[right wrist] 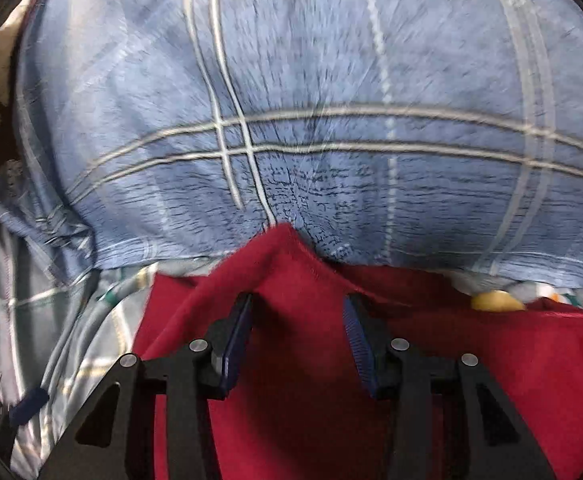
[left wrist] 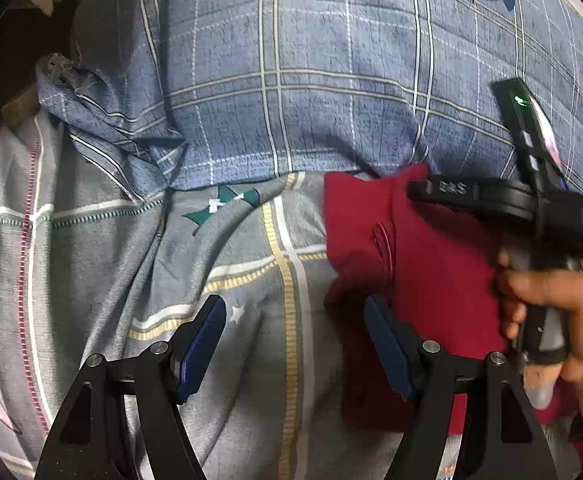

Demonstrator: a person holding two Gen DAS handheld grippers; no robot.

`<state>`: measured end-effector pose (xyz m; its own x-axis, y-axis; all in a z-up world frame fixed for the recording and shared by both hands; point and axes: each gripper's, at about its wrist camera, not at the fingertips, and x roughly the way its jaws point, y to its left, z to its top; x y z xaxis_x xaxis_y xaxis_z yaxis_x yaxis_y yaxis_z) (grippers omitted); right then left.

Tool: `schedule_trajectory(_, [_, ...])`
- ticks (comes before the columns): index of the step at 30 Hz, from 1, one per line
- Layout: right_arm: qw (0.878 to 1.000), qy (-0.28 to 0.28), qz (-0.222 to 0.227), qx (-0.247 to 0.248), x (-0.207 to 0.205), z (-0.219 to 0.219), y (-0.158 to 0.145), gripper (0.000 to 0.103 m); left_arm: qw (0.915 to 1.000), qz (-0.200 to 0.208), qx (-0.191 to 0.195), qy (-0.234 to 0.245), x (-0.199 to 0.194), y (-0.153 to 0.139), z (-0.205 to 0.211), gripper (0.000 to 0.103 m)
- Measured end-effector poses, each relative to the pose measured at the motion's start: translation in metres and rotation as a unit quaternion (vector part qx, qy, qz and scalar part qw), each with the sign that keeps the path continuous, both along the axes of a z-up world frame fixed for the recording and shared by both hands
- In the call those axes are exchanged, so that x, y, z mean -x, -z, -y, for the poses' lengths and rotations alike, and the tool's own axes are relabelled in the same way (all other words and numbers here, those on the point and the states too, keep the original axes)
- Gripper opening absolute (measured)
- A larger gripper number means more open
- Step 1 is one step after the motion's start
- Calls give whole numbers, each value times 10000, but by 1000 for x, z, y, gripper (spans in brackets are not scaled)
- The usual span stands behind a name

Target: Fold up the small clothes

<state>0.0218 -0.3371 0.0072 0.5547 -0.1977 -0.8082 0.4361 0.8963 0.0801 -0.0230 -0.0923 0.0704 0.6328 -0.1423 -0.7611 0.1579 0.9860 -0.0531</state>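
Note:
A small dark red garment (left wrist: 431,280) lies on the grey checked bedsheet (left wrist: 171,280), right of centre in the left wrist view. My left gripper (left wrist: 295,312) is open just above the sheet, its right finger at the garment's left edge. My right gripper (right wrist: 297,308) is open over the same red garment (right wrist: 311,360), with a raised peak of cloth between and ahead of its fingers. In the left wrist view the right gripper's body (left wrist: 531,200) and the hand holding it sit on the garment's far right side.
A large blue plaid pillow (left wrist: 311,80) fills the far side of the bed in both views, touching the garment's far edge (right wrist: 331,120). A small yellow object (right wrist: 497,302) lies at the pillow's base on the right. Dark space lies off the bed's left edge.

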Motion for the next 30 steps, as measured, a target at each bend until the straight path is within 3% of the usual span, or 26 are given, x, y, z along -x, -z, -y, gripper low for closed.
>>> schedule_trajectory(7, [9995,-28,-206,-220,-20,2,14,51,9995,-138,269,-52,-1,6,-6,71])
schedule_trajectory(10, [9996,37,-113,-265,-4,0,-2,50,9992,-172,343,-118,0,7,-12,71])
schedule_trajectory(16, [9960,-149,57,-881,4,-17,-18,61,9991,-234,343,-121,-1,12,-12,71])
schedule_trajectory(19, [9978,-367,-193,-523,-8,-38,-13,58,9994,-209,267,-113,-1,12,-12,71])
schedule_trajectory(21, [9975,-446,-548,45,-19,-56,-5,32,9995,-193,222,-133,-1,13,-13,71])
schedule_trajectory(25, [9956,-523,-647,439,-28,-76,8,35,9994,-233,225,-135,-3,16,-15,71])
schedule_trajectory(30, [9958,-617,-665,143,-22,-72,-6,36,9993,-228,274,-121,-4,17,-17,71])
